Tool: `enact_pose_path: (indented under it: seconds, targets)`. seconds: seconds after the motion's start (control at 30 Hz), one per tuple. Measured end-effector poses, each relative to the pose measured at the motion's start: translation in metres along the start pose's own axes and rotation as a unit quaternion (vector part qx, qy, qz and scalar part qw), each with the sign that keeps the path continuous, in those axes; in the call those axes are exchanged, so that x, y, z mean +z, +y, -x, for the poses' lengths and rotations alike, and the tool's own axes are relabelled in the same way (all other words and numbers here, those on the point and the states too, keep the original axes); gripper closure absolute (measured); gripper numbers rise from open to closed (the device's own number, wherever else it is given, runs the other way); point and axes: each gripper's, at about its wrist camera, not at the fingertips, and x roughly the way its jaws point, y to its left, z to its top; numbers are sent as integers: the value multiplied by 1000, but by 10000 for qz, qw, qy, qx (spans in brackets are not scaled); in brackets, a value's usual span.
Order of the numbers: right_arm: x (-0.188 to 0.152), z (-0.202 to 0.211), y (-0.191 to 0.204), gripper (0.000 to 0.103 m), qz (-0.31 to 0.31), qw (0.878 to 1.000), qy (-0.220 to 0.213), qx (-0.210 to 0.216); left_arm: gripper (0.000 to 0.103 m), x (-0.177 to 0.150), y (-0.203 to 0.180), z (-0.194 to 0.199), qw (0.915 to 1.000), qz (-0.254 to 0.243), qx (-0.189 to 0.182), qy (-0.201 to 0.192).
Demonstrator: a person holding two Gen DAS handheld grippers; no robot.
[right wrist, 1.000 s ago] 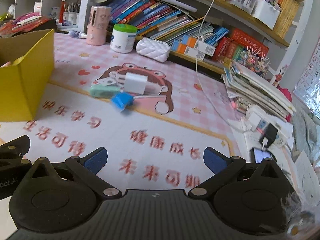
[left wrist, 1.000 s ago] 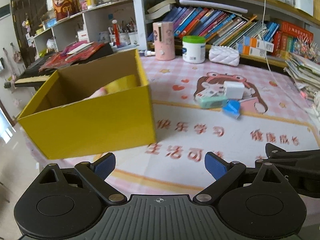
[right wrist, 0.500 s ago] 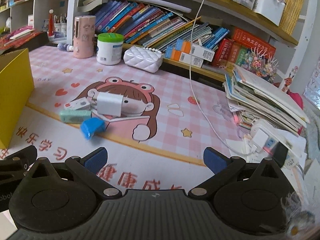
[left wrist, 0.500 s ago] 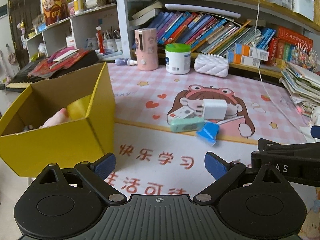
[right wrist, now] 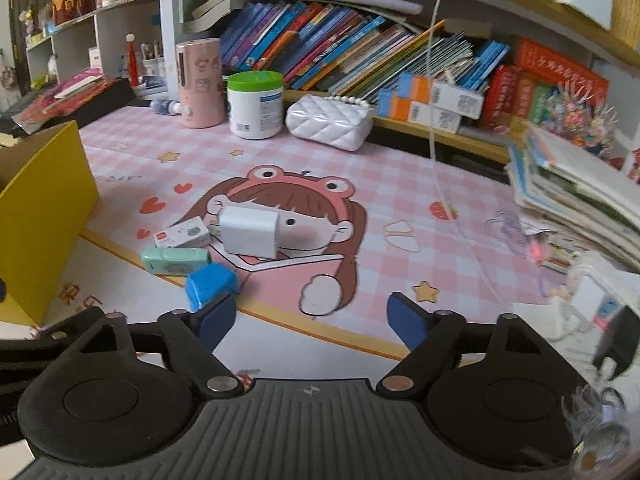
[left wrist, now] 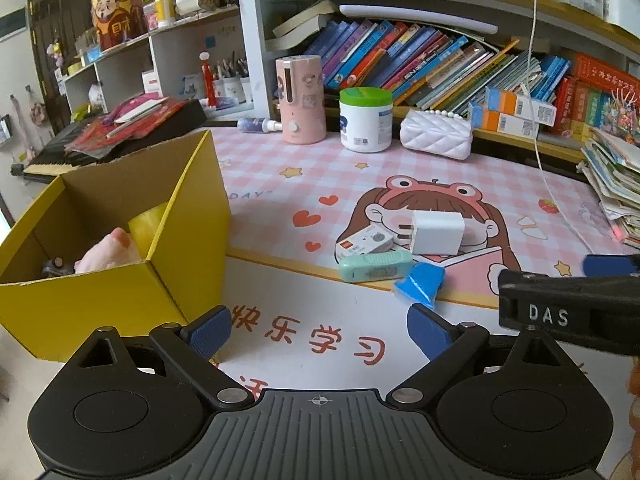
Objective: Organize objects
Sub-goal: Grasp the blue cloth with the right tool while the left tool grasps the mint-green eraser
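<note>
From our left wrist camera, we see our left gripper [left wrist: 319, 330] low over the desk mat [left wrist: 280, 168]. Its two blue pads are wide apart and nothing is between them. A yellow box [left wrist: 100, 296] sits on the left, close to the left finger. Inside the box we see a pink soft toy [left wrist: 110, 254] and a yellow roll [left wrist: 150, 224]. In the middle of the mat lies a small bunch of things. A white charger [left wrist: 437, 232] has its prongs pointing left. A small white box [left wrist: 365, 242] lies just beside it on the left. A mint green case [left wrist: 376, 266] lies in front of both, and a blue block [left wrist: 420, 285] touches its right end. The blue block is just past our right pad. Our right gripper [left wrist: 568, 308] pokes in from the right side.

From our right wrist camera, we see our right gripper [right wrist: 309, 316] with its pads spread wide too, holding nothing. The blue block [right wrist: 210, 284] sits right by its left pad. The mint green case [right wrist: 176, 261], the small white box [right wrist: 183, 233] and the white charger [right wrist: 249, 231] lie just behind it. The yellow box [right wrist: 44, 216] stands at the left edge. At the back of the mat stand a pink tube [right wrist: 200, 82], a white jar with a green lid [right wrist: 256, 104] and a white puffy purse [right wrist: 330, 122].
</note>
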Motion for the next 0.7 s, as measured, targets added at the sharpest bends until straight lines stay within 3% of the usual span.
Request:
enact_pose_path:
  seconds: [0.13, 0.3, 0.5, 0.7]
  targets:
    - [9, -17, -1, 37, -42, 9985, 111, 540, 8, 0, -2, -4, 9999, -103, 65, 68]
    - [19, -51, 10, 49, 106, 9889, 628, 1346, 8, -4, -5, -11, 9993, -222, 118, 294]
    - [25, -74, 29, 52, 461, 9831, 741, 1612, 8, -6, -10, -12, 9988, -323, 105, 340]
    - [25, -85, 31, 65, 652, 9784, 890, 1750, 8, -4, -12, -18, 9988, -275, 97, 394]
